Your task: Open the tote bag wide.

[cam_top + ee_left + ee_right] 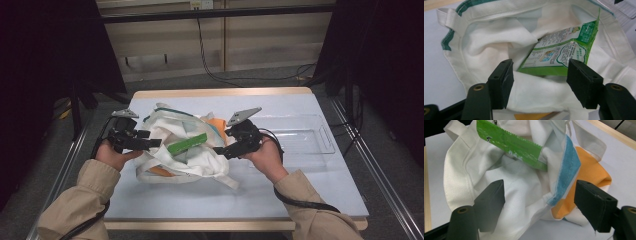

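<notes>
White canvas tote bag [187,150] sits mid-table, green snack packet [560,53] half inside its mouth, not yet fully in. My left gripper [540,82] straddles the near bag rim, jaws apart, not clamped. My right gripper [540,205] is spread too, around the blue-trimmed edge [566,172]. Clear plastic tray [305,134] lies just right, out of the way. Loose handles [589,141] could snag.
</notes>
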